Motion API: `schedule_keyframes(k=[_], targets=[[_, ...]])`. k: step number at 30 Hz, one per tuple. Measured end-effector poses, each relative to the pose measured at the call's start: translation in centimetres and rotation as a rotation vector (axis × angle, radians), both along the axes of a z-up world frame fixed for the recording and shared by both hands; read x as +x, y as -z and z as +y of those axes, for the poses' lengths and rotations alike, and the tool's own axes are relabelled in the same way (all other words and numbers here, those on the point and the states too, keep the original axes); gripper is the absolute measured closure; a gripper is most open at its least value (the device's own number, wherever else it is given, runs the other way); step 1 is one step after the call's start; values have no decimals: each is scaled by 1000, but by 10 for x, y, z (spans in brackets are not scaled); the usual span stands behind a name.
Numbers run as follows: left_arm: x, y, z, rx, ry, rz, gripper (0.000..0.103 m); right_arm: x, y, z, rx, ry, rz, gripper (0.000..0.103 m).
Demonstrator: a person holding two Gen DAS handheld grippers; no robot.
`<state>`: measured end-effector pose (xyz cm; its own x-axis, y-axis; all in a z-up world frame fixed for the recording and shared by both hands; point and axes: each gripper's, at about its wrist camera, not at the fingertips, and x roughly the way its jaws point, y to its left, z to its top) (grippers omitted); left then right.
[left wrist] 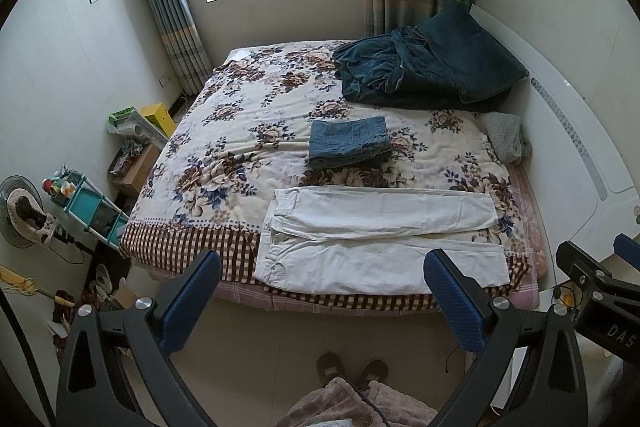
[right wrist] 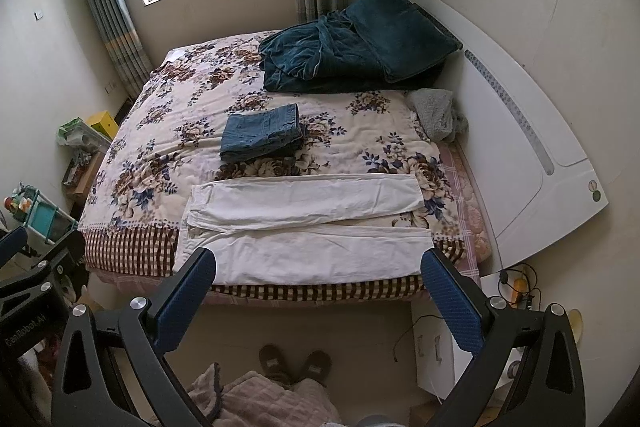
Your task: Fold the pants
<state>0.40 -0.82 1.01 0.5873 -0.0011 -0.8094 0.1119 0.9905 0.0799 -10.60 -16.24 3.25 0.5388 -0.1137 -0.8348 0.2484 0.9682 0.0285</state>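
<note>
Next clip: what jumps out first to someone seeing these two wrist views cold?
The white pants lie spread flat across the near edge of the floral bedspread, legs pointing right. Just behind them sits a folded pair of blue jeans, with a dark teal blanket heaped near the headboard. Both the left gripper and right gripper hover open, holding nothing.

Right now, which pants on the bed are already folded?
The blue jeans, a compact stack mid-bed. The white pants lie spread full length at the near edge.

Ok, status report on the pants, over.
Left gripper and right gripper open, off the bed. White pants flat at the near edge, unfolded. Folded jeans lie beyond, clear.
</note>
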Motion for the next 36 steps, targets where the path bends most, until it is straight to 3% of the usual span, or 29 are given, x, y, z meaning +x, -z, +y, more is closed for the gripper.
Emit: schedule_keyframes(k=[36], targets=[[7, -4, -6, -11, 2, -11, 0, 7, 4, -2, 7, 1, 0, 0]])
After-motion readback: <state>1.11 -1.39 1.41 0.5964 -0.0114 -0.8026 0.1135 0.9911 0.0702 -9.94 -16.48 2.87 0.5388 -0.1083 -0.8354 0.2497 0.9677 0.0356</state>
